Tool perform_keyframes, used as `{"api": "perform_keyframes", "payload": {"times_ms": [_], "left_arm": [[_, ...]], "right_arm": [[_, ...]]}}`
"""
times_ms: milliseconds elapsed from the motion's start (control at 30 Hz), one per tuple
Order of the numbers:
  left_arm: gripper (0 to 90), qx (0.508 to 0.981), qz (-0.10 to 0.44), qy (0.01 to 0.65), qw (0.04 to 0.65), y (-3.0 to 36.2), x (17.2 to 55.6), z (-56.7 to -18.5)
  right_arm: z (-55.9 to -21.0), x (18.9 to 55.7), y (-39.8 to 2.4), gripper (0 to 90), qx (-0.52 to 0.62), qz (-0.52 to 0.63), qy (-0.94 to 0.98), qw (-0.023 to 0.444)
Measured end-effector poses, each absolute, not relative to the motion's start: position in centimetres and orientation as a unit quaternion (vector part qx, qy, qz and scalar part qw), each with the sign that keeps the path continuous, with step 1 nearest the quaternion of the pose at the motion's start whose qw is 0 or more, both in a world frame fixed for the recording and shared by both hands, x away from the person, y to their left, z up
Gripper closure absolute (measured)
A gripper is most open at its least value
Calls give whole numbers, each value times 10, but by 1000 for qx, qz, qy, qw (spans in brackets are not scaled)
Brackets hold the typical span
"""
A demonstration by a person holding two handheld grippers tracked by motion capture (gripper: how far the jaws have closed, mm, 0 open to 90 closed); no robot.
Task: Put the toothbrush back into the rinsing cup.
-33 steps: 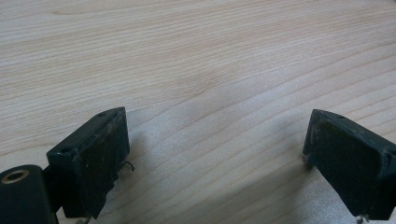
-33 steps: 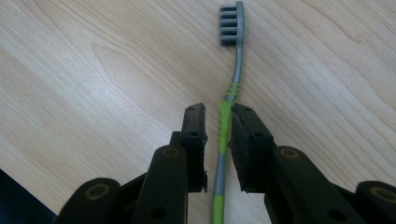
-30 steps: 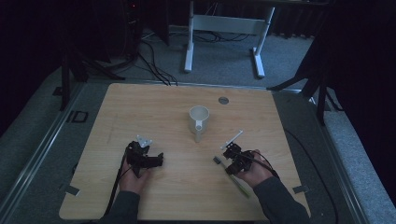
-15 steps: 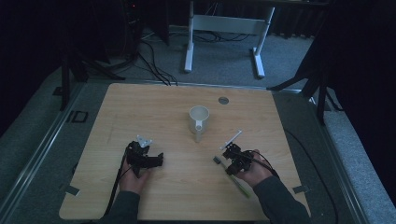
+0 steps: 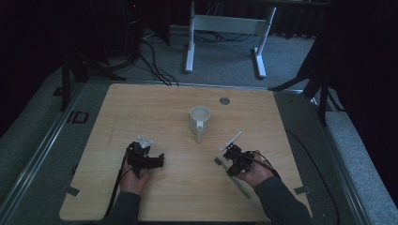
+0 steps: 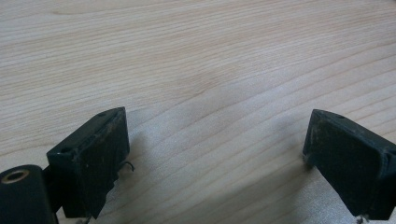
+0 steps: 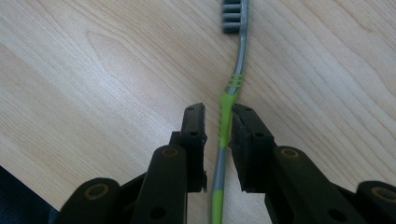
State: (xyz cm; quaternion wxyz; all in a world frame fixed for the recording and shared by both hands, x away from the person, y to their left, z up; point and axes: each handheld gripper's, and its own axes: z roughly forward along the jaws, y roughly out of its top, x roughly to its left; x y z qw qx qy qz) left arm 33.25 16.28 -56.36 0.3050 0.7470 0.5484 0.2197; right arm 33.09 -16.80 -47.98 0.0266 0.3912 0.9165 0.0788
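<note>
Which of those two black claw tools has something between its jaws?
The right gripper: a green-and-grey toothbrush lies on the table between its nearly closed jaws. The left gripper stands wide open over bare wood.

A: I read the high view as looking forward and down over the whole table (image 5: pixel 159 108).

B: My gripper views sit close above that same wood, facing along their jaws.

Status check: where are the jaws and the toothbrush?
Left gripper open over bare table. Right gripper straddles toothbrush, small gaps both sides, brush flat on table. Mug well clear.
</note>
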Motion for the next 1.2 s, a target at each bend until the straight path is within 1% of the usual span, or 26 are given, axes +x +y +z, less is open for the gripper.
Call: {"api": "perform_keyframes", "payload": {"times_ms": [667, 1200], "left_arm": [[73, 747, 220, 549, 305, 163, 332, -564], [73, 747, 220, 548, 306, 163, 332, -564]], "right_arm": [[-481, 333, -166, 749, 388, 61, 919, 22], [-491, 335, -164, 749, 389, 46, 920, 15]]}}
